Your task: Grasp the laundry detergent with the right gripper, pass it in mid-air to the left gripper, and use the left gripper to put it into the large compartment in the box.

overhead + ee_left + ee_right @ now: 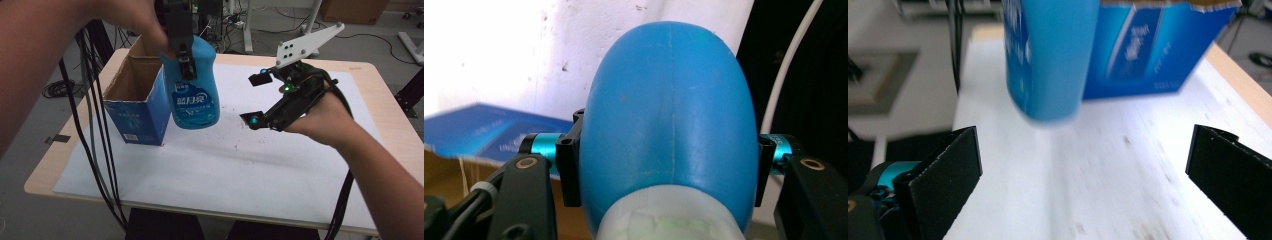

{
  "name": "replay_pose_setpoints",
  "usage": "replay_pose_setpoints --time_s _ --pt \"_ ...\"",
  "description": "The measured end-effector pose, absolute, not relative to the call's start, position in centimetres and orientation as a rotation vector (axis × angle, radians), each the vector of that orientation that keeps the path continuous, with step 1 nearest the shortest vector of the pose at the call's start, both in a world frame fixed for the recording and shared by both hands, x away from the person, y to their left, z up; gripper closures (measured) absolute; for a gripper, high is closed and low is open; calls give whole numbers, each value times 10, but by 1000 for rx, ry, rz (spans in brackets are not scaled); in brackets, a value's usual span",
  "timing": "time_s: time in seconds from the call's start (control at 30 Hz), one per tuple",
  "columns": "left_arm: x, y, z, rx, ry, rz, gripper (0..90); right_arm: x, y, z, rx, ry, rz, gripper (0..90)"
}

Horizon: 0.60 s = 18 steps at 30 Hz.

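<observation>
Left tool (186,60): descending from 12 o'clock, pointed down, clamped across blue bottle (195,95). Bottle hanging upright above surface (225,165), just beside open blue carton (137,107) at its 9 o'clock. Right tool (256,100): at 3 o'clock, level, aimed toward 9 o'clock, spread wide, gripping nothing.

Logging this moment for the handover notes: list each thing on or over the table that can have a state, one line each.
Blue bottle: upright, lifted off the table, clamped near its top.
Left gripper: shut on the blue bottle, pointing down.
Right gripper: jaws wide apart, nothing between them, apart from the bottle.
Blue carton: standing on the table, top flaps open.
White sheet: lying flat, speckled with small dark marks.
</observation>
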State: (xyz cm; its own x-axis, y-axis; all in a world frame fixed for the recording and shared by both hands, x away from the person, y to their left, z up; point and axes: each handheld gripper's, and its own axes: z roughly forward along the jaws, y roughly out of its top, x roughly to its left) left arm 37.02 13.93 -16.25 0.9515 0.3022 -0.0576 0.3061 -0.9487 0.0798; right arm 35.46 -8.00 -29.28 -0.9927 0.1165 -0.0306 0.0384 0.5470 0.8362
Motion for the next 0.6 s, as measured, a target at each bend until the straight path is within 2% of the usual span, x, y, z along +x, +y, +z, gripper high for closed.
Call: replay_pose_setpoints --time_s 0.2,0.33,0.6 --pt "382 161 -148 2937 791 -90 383 361 -96 -280 90 2806 1137 5" --pt "387 180 -136 2862 993 -57 383 364 -108 -272 71 2857 959 5" --pt "396 218 -117 2700 1425 -37 383 367 -126 -259 50 2888 825 6"
